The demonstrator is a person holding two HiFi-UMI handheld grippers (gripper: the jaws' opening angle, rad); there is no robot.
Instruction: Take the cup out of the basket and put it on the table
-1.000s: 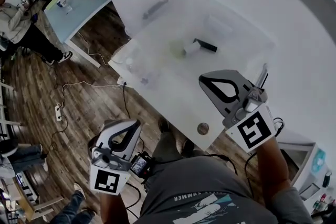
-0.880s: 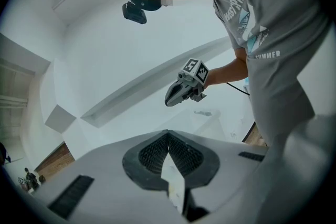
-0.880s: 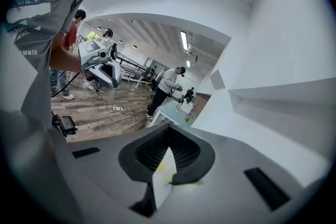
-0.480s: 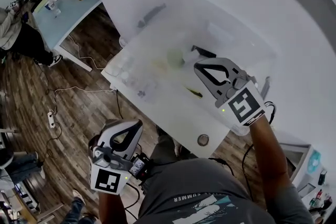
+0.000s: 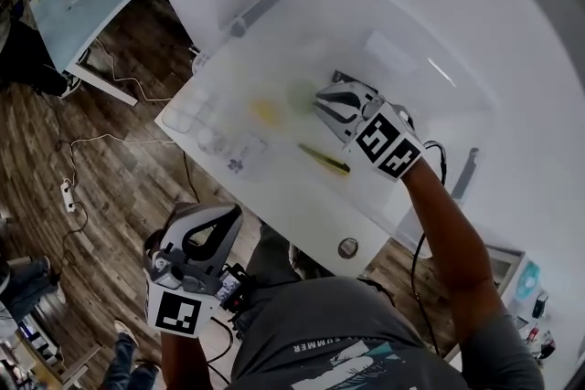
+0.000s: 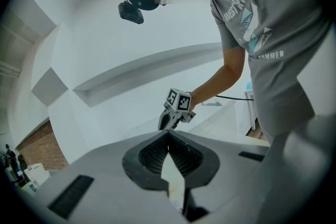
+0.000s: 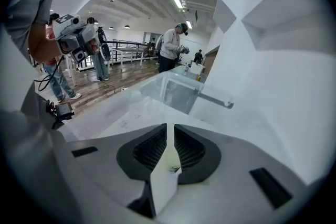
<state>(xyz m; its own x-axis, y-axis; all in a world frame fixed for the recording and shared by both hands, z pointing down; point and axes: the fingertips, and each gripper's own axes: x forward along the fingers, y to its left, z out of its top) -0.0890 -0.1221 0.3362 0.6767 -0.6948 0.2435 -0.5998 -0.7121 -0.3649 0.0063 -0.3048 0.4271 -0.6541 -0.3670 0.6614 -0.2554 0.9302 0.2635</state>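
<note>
**Reach into the basket.** The right gripper (image 5: 322, 101) is lowered into the clear basket (image 5: 247, 59), which stands on the white bench (image 5: 302, 215). Its fingers have just been opening and stand a narrow slot apart, with nothing pressed between them. The pale green cup (image 5: 302, 96) sits on the basket floor just left of the fingertips. A yellow object (image 5: 267, 111) lies near the cup's left, and a thin yellow-green stick (image 5: 324, 158) lies nearer. The left gripper (image 5: 233, 215) hangs off the bench's near edge, its fingers closed on nothing. For a sound grasp, the slot probably needs to widen further so the fingers can straddle the cup. The approach should avoid nudging the yellow object. The lift should go straight up over the basket rim before the cup is set down on bare bench.
</note>
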